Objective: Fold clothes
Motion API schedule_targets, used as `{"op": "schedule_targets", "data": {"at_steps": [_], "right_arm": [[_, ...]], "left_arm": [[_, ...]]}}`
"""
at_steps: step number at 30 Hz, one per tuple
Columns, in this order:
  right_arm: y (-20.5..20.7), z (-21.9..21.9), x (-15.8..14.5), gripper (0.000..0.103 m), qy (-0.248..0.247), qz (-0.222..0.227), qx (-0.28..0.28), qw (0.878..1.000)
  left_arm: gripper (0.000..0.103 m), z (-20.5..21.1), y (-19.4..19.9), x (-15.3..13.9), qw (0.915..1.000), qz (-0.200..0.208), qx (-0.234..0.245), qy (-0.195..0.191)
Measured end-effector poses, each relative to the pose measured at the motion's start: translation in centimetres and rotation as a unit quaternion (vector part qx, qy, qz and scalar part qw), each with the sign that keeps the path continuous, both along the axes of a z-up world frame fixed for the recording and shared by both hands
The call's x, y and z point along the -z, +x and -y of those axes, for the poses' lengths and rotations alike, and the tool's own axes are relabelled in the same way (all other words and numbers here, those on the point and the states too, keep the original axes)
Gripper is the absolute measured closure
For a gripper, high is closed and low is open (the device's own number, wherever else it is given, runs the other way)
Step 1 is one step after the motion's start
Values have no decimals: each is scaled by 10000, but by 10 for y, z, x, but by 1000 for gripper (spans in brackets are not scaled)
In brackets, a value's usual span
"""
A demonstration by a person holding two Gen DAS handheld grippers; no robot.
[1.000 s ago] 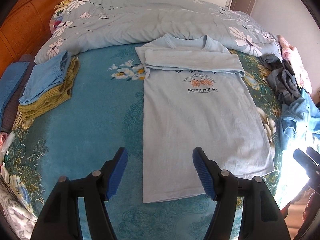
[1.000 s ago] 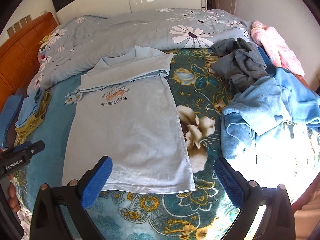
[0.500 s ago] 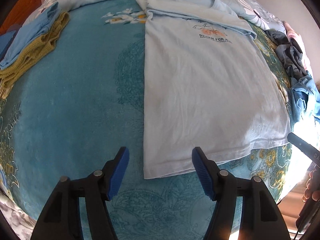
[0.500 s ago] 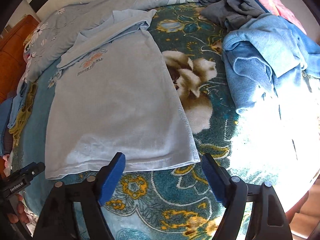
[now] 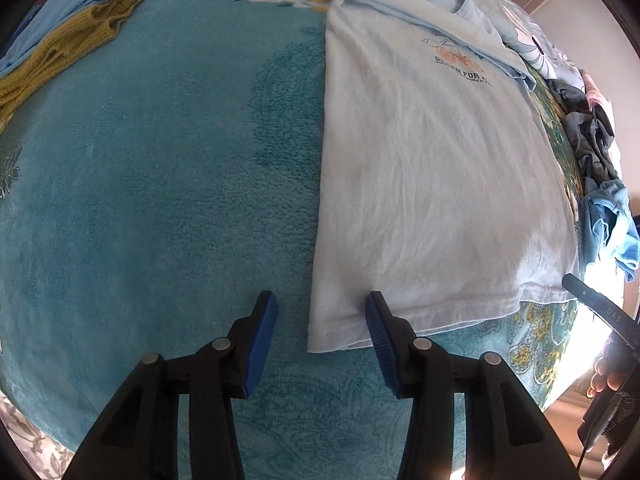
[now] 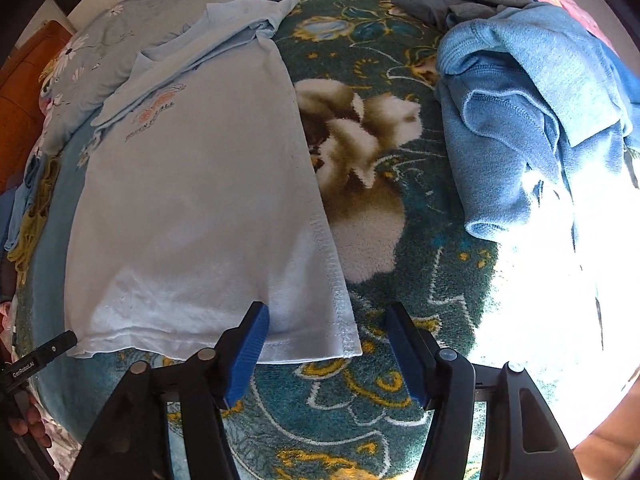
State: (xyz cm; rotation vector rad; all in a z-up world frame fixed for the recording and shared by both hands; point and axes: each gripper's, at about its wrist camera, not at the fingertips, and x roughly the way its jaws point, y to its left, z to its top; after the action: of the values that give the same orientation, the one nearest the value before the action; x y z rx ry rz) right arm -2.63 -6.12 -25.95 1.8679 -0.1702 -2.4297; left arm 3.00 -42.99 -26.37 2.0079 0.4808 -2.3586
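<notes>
Down at the near edge of the bed (image 5: 140,200), a pale blue T-shirt (image 5: 432,184) lies flat on the teal blanket, sleeves folded in across the chest, hem towards us. Left tongs (image 5: 320,312) stand wide apart and hold nothing, straddling the shirt's near left hem corner, one pad over the cloth, the other over bare blanket. Right tongs (image 6: 324,320) gape just as wide, empty, bracketing the right hem corner. A folded blue and mustard stack (image 5: 60,44) sits well off to the left; a heap of blue and grey clothes (image 6: 528,92) lies to the right.
</notes>
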Motion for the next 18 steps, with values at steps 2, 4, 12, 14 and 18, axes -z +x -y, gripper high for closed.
{"op": "schedule_targets", "data": {"at_steps": [2,4,12,14,18], "right_arm": [[0,-3,-1,53,7,26,27,10000],[1,-7,-3,60,-68,79,92,9999],[0,-20,-4,92,-501,338,307,9977],[0,-20,-5,95,-492,366,314,9976],[-1,-21,-12,98,-477,359,347,9976]], "left_arm": [[57,-2,2,0,9999,82,-35,126],[68,-6,4,0,9997,140,-26,214],[92,2,10,3,9953,358,-460,779],[95,-2,12,3,9958,362,-384,750],[100,-1,16,-7,9955,257,-499,769]]}}
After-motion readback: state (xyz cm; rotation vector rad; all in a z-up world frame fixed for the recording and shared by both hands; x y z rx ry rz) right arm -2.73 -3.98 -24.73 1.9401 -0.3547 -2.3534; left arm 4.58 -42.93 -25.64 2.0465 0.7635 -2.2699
